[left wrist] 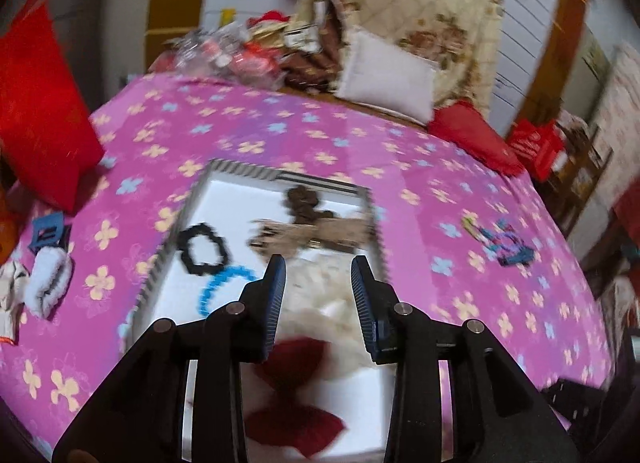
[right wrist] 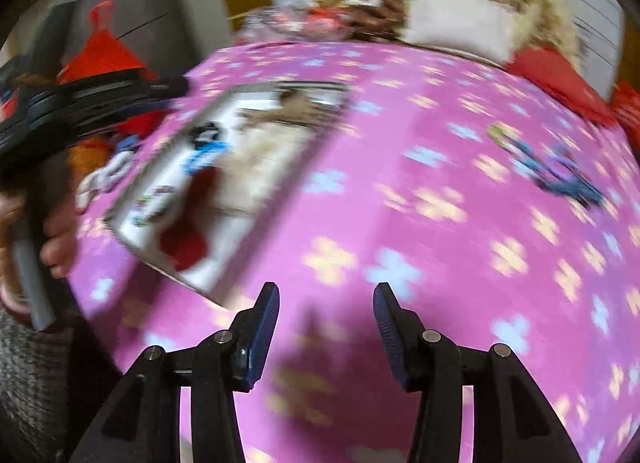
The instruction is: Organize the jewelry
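Jewelry lies mostly inside the white tray (left wrist: 224,199) on the pink flowered cloth (left wrist: 280,135) — a black scrunchie (left wrist: 204,247), a blue beaded loop (left wrist: 224,283) and a dark red bow (left wrist: 296,395) among it. Left gripper (left wrist: 318,275) hangs over the tray, jaws apart, holding nothing. Right gripper (right wrist: 326,303) — released too — is over bare cloth beside the tray, and a small colourful cluster (right wrist: 552,167) lies well apart from the tray.

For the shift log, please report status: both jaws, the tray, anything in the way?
Left gripper open over tray, empty. Right gripper open above pink cloth, empty. Hair ties still outside tray. Path unobstructed.
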The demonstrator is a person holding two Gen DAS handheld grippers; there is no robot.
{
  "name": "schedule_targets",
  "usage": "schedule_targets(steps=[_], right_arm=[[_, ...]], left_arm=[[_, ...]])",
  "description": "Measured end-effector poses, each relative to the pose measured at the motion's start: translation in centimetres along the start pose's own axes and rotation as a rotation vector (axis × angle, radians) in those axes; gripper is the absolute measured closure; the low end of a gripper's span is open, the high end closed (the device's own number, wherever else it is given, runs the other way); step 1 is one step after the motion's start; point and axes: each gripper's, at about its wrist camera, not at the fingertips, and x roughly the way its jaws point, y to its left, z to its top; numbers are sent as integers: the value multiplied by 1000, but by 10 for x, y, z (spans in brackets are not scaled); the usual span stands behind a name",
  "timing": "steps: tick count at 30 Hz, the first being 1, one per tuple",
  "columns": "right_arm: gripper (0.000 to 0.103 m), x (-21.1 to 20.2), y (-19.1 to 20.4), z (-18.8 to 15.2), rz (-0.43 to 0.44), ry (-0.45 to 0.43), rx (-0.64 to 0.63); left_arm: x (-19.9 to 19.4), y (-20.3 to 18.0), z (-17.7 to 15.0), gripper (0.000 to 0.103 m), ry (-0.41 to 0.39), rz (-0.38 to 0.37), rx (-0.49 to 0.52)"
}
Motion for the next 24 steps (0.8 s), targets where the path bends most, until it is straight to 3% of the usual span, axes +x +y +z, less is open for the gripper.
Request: schedule_targets(steps=[3,8,12,16,20,24], right_arm=[[56,-11,-41,-15,-67,0,84],[56,-25,-110,-29,-159,-19,227],[56,-26,-154,-22,-226,-34,291],[56,-25,-204,6,-250,-69,383],[56,-16,-244,42,-256,-87,443],[56,0,-259,83,-212,-90,443]], left_arm=[[-8,-31,-7,60,2,-24,41],[-13,-93,-28,58,77,-132,66],[-4,-142,-53,58,133,-172,136],[22,-172,-82,58,204,-184,226],[38,-175,-96,58,218,-203,256],[47,-171,-100,58,217,-218,259]])
